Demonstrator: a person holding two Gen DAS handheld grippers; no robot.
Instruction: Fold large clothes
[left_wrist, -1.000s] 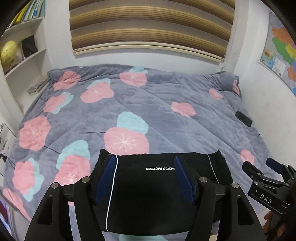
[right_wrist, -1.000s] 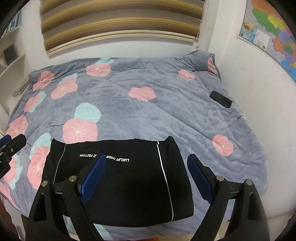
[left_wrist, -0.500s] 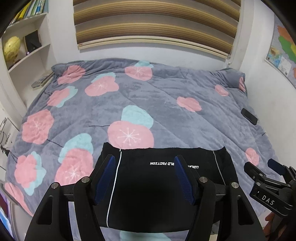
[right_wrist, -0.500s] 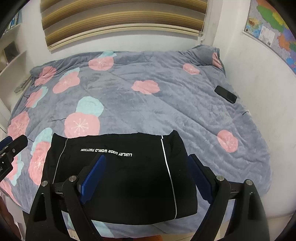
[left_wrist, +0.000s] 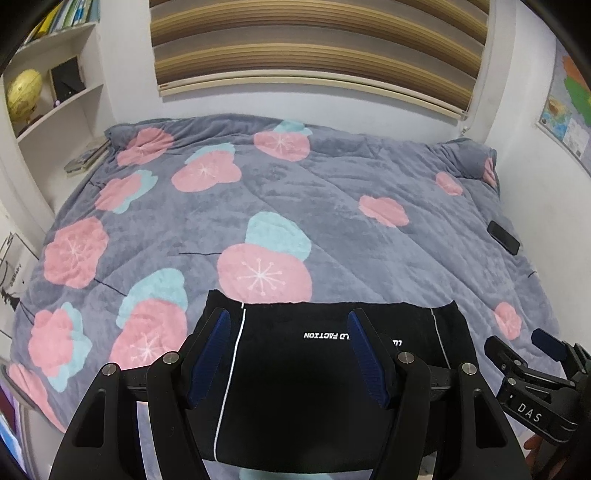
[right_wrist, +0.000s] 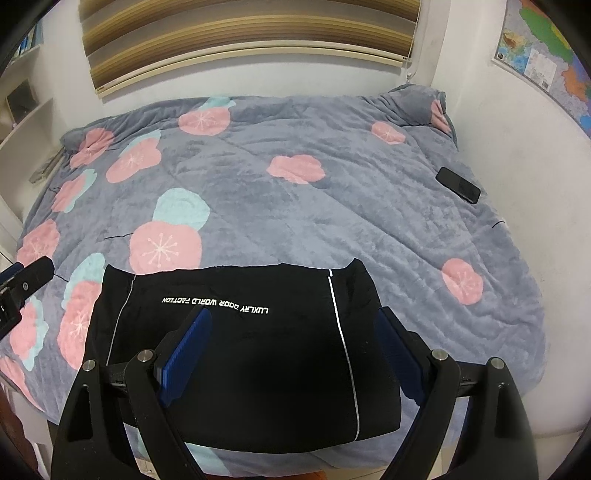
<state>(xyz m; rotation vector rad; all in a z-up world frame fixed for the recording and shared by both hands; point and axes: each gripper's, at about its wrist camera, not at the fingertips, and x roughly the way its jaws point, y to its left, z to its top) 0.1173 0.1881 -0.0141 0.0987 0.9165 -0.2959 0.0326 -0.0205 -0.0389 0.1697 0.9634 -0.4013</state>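
Both claws hang wide and empty: left claw (left_wrist: 288, 350), right claw (right_wrist: 291, 347). Below them a folded black garment (right_wrist: 240, 350) lies at the bed's (right_wrist: 332, 206) near edge, lower centre. A dark phone (right_wrist: 458, 184) rests at upper right, well apart.

Floral grey quilt (right_wrist: 332, 206) carries folded black garment (right_wrist: 243, 350) and phone (right_wrist: 458, 184).

"LUXLRY DOOR WORLD FACTION": black garment (right_wrist: 243, 354)
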